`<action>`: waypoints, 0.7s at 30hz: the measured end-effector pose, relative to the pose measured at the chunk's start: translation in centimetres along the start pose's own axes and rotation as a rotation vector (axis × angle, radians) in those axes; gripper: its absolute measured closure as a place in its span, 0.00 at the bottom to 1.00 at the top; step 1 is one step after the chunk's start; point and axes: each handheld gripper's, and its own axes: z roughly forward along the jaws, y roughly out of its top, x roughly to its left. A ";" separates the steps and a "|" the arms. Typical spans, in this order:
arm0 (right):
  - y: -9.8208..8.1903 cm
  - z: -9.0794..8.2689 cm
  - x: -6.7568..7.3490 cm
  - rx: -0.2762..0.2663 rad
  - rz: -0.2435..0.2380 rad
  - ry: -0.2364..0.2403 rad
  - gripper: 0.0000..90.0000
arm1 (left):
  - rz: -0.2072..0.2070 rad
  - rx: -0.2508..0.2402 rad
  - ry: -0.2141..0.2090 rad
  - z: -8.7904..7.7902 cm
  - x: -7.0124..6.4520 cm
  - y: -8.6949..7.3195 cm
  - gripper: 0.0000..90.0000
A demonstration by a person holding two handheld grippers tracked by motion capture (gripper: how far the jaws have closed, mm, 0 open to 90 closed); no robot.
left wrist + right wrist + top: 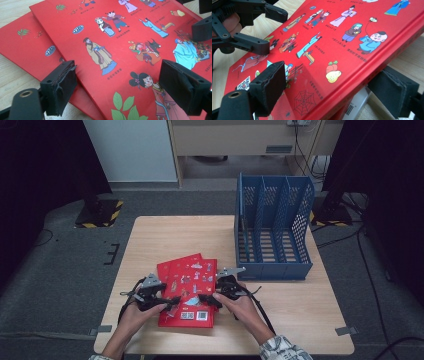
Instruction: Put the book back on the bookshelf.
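A pale wood-grain table (165, 232) stands on grey carpet, with dark curtains at both sides. At its far right sits a blue perforated plastic file rack (272, 227) with upright dividers. Near the front edge lie glossy red hardcover books (189, 287), flat, fanned and overlapping, printed with cartoon figures; the top one's long axis runs near to far. The left gripper (172, 301) hovers with jaws apart over its left edge. The right gripper (204, 298) straddles the right edge, one pad above, one below, seemingly not yet pressing.
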 end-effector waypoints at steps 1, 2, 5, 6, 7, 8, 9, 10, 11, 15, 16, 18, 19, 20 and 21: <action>0.0 0.0 0.0 0.000 0.002 0.004 0.17 | -0.001 -0.001 -0.002 0.0 0.0 0.0 0.15; 0.1 0.0 0.0 -0.001 -0.001 0.006 0.17 | -0.002 -0.001 -0.004 0.0 0.0 0.0 0.15; 0.2 0.0 0.0 -0.008 -0.003 0.005 0.18 | -0.005 -0.003 -0.015 -0.1 0.1 0.0 0.15; 0.3 -0.1 0.0 -0.009 -0.002 0.006 0.18 | -0.003 -0.005 -0.018 -0.1 0.1 0.0 0.15; 0.4 -0.1 0.0 -0.011 -0.007 0.008 0.18 | -0.003 -0.007 -0.020 -0.1 0.0 0.0 0.15; 0.5 -0.1 0.0 -0.011 -0.003 0.009 0.18 | -0.001 -0.008 -0.022 -0.1 0.0 0.0 0.15; 0.6 -0.1 0.1 -0.010 -0.007 0.008 0.18 | 0.003 -0.012 -0.024 -0.1 0.0 0.0 0.15; 0.8 -0.1 0.1 -0.012 -0.004 0.007 0.19 | 0.004 -0.014 -0.026 -0.1 0.0 0.1 0.15; 0.9 -0.1 0.2 -0.016 -0.006 0.007 0.20 | 0.002 -0.017 -0.031 -0.2 0.0 0.1 0.15; 1.4 0.0 0.4 -0.019 -0.003 0.021 0.21 | -0.005 -0.022 -0.051 -0.2 -0.1 0.1 0.15; 1.5 0.0 0.4 -0.014 -0.004 0.022 0.21 | -0.006 -0.023 -0.052 -0.2 -0.1 0.1 0.15; 1.5 0.0 0.4 -0.009 0.000 0.024 0.21 | -0.002 -0.024 -0.053 -0.2 0.0 0.0 0.15; 1.5 0.0 0.4 -0.008 0.001 0.026 0.22 | 0.002 -0.027 -0.053 -0.2 0.0 0.0 0.15; 1.5 -0.1 0.4 -0.008 0.000 0.027 0.22 | 0.000 -0.029 -0.052 -0.2 0.0 0.0 0.14; 1.5 -0.1 0.4 -0.009 -0.002 0.026 0.22 | -0.009 -0.029 -0.046 -0.1 0.0 0.0 0.12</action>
